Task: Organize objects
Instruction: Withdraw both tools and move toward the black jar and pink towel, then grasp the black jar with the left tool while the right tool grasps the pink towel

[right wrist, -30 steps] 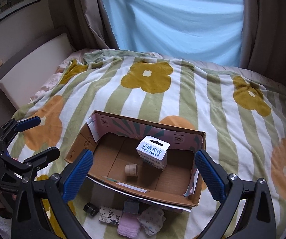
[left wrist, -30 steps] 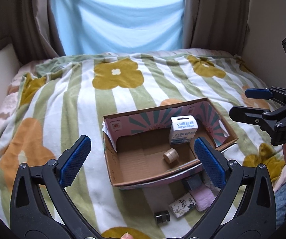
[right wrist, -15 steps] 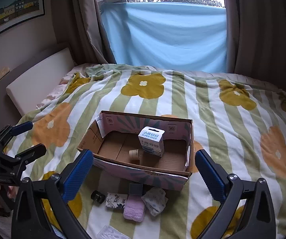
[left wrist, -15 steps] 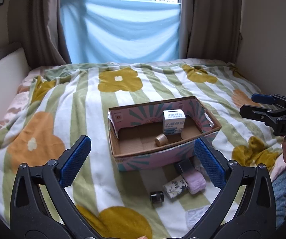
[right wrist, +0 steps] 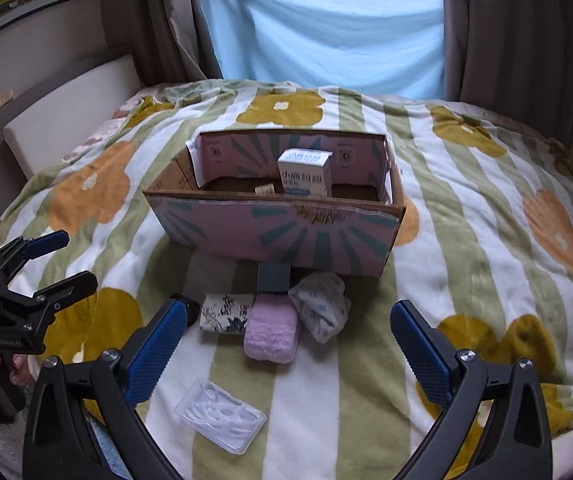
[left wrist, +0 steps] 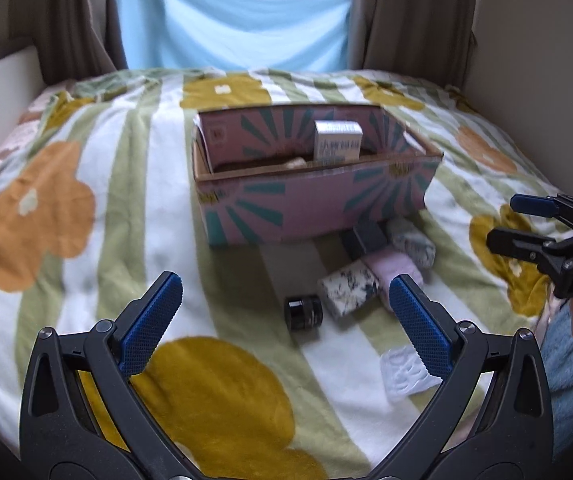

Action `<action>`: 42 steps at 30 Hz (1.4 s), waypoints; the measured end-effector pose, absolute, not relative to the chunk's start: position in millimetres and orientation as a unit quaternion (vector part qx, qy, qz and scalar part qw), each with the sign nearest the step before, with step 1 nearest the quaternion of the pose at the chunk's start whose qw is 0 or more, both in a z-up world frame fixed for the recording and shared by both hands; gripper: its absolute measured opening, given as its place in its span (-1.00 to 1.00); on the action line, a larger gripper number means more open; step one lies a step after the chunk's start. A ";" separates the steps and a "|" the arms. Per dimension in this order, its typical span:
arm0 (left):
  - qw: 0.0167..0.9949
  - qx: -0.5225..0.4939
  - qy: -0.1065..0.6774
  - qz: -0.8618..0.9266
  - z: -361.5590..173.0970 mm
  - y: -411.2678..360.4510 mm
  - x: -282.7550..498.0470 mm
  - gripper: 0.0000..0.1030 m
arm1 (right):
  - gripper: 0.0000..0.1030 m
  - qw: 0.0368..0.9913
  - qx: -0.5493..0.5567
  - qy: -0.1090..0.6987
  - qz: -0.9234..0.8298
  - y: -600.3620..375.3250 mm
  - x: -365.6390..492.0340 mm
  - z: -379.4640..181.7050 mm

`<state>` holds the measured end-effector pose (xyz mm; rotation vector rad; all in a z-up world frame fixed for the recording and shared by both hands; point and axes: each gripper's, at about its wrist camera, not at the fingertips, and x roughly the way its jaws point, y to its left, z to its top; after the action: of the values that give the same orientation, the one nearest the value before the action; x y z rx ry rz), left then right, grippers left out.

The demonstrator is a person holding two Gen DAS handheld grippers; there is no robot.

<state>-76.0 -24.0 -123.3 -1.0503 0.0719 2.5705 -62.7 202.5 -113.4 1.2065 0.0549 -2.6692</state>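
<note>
Left gripper [left wrist: 284,314]: jaws wide, empty, above blanket [right wrist: 466,248]. Small black jar [left wrist: 303,313], floral packet [right wrist: 226,314], pink towel roll [right wrist: 272,332], patterned pouch [right wrist: 320,308] lie clustered just before cardboard box [right wrist: 286,232]; white carton [right wrist: 305,178] upright inside. Right gripper [right wrist: 286,334]: jaws wide, empty.

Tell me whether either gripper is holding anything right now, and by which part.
Nothing is held. The left gripper and right gripper both have open, empty jaws above the flowered striped blanket.
</note>
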 end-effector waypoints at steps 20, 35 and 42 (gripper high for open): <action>0.210 -0.443 0.102 0.866 -228.8 14.2 -114.3 0.57 | 0.76 0.107 0.487 0.054 -0.865 171.1 -94.3 -211.2; 0.219 -0.458 0.102 0.856 -238.1 21.1 -130.8 -0.03 | 0.27 0.113 0.497 0.061 -0.858 167.6 -108.9 -227.2; 0.225 -0.461 0.096 0.853 -239.9 25.0 -129.5 -0.34 | -0.13 0.108 0.494 0.070 -0.860 167.6 -110.0 -226.7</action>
<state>-129.5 25.0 -239.9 -1.2705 0.2647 2.3546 -110.0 167.6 -226.7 1.4523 0.2066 -2.5304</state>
